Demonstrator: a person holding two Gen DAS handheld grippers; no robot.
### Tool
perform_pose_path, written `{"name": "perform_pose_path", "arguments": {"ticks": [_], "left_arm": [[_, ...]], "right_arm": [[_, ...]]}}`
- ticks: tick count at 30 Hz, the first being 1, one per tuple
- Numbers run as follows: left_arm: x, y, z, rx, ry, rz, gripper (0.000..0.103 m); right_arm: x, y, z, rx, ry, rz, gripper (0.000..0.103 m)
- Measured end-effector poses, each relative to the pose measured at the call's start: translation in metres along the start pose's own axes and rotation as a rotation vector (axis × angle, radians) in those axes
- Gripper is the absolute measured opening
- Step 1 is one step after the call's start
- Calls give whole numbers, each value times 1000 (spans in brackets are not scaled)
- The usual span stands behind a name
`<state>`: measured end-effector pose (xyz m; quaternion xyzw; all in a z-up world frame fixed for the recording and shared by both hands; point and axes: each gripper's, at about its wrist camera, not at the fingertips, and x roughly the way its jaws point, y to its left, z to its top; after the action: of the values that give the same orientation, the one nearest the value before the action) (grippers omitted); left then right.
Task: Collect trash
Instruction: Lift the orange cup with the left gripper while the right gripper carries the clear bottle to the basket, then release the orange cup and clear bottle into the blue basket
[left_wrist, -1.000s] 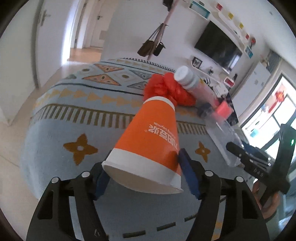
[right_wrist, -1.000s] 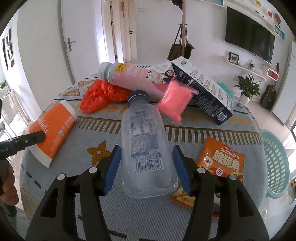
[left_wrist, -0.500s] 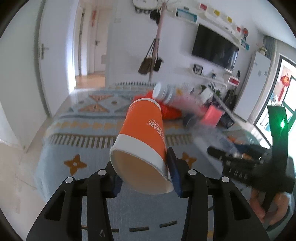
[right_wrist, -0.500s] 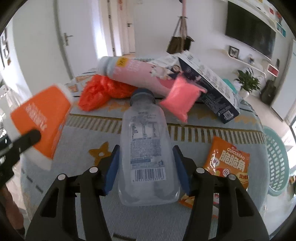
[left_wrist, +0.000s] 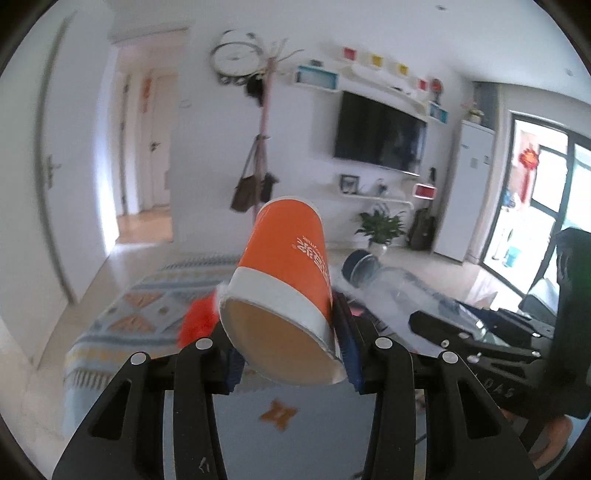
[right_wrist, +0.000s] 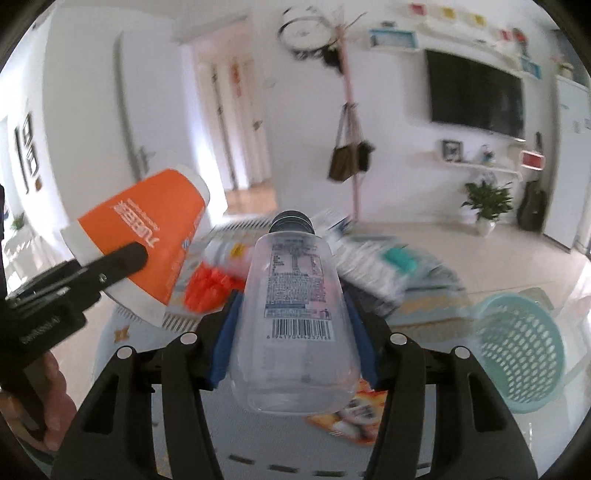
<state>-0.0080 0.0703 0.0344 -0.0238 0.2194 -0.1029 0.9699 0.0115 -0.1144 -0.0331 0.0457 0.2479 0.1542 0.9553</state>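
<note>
The left gripper (left_wrist: 291, 354) had its fingers clamped on the rim end of an orange paper cup (left_wrist: 286, 280), held aloft above the patterned counter (left_wrist: 110, 343). The right gripper (right_wrist: 293, 347) pinched a clear plastic bottle (right_wrist: 295, 314), cap forward, also raised. A teal basket (right_wrist: 524, 354) stood on the floor to the right
</note>
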Motion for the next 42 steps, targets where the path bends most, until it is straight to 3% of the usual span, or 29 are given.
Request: {"name": "perform_pose_path", "arguments": {"ticks": [5, 12, 17, 20, 27, 30, 34, 42], "left_arm": [[34, -50, 19, 67, -3, -66, 41], [99, -131, 32, 151, 50, -215, 41], [151, -179, 27, 180, 137, -308, 42], [189, -205, 14, 196, 234, -342, 43], [258, -233, -33, 193, 460, -388, 46], [269, -233, -42, 176, 478, -383, 48], [271, -235, -43, 160, 468, -396, 64], [254, -231, -38, 137, 445, -401, 64]], "right_arm": [[-18, -57, 6, 60, -62, -177, 52], [-17, -151, -1, 210, -37, -344, 52], [-7, -213, -18, 321, 20, -454, 52], [5, -248, -37, 393, 85, -509, 52], [44, -299, -76, 515, 229, -562, 52], [52, -313, -89, 555, 260, -562, 52], [51, -320, -95, 565, 255, -550, 53], [37, -313, -90, 558, 235, -535, 53]]}}
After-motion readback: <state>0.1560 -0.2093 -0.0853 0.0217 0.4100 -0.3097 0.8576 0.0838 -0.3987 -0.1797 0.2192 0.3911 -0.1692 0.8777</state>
